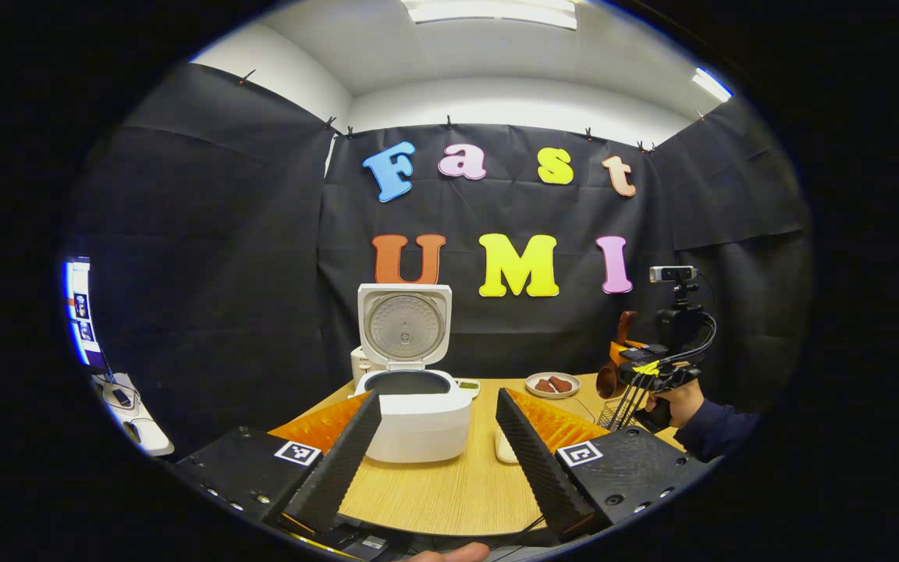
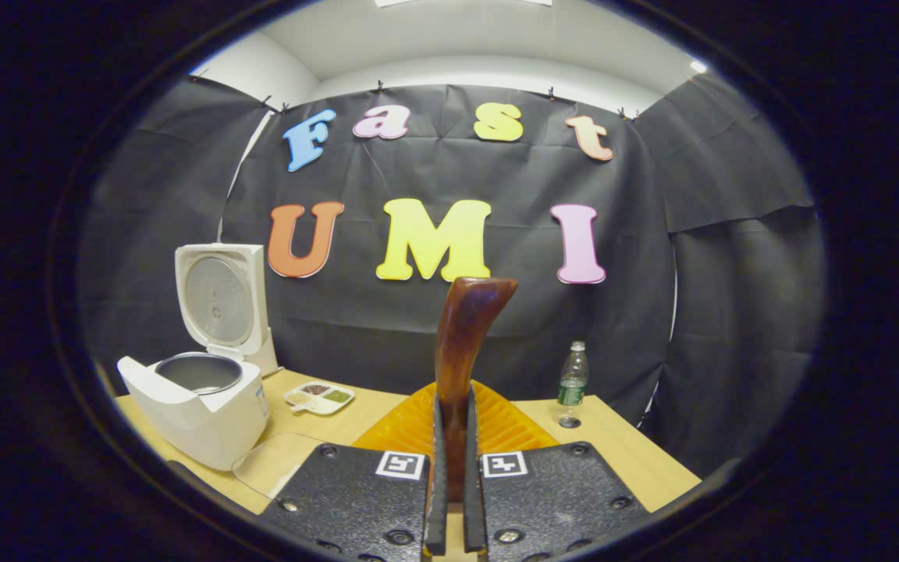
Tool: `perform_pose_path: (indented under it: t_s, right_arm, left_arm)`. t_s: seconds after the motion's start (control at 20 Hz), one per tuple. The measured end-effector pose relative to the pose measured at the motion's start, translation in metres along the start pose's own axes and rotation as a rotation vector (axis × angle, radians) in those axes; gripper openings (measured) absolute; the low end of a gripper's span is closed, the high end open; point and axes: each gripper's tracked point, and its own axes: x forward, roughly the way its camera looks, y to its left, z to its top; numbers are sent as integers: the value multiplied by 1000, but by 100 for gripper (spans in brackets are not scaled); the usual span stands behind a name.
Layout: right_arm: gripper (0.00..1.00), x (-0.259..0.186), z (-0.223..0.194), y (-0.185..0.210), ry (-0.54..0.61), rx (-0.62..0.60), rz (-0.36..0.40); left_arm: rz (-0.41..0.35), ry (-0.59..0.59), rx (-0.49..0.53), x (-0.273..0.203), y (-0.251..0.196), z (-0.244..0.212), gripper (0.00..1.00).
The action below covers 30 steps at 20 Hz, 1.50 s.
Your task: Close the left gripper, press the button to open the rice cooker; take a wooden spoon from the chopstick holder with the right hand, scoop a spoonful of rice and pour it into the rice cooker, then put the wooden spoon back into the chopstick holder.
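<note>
You are holding your left gripper [image 1: 438, 445] spread wide above the near edge of the wooden table [image 1: 449, 492], its two fingers framing one white rice cooker [image 1: 417, 417] whose lid is standing fully open — the inner pot is showing. Your right gripper [image 2: 453, 499] is pinching one wooden spoon [image 2: 461, 351] by its handle, both fingers pressing on it, the spoon standing upright. In the left gripper view your right hand [image 1: 680, 402] is working near the wire chopstick holder [image 1: 617, 414] at the table's right side. One plate [image 1: 552, 385] with two brown pieces, one divided dish [image 2: 319, 396] and one water bottle [image 2: 572, 384] are sitting on the table.
</note>
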Motion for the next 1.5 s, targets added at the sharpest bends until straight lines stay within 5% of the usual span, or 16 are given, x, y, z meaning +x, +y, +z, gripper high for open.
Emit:
perform_pose_path:
  t_s: [0.5, 0.9, 1.5]
  right_arm:
    - [13, 28, -69, 88, 77, -57, 92]
    - [13, 69, -130, 71, 168, -196, -53]
    - [13, 33, -141, 151, 247, 9, 200]
  left_arm:
    - [9, 16, -49, 4, 10, -9, 95]
    - [12, 21, -44, 9, 8, -13, 94]
    - [-5, 33, -29, 5, -2, -18, 94]
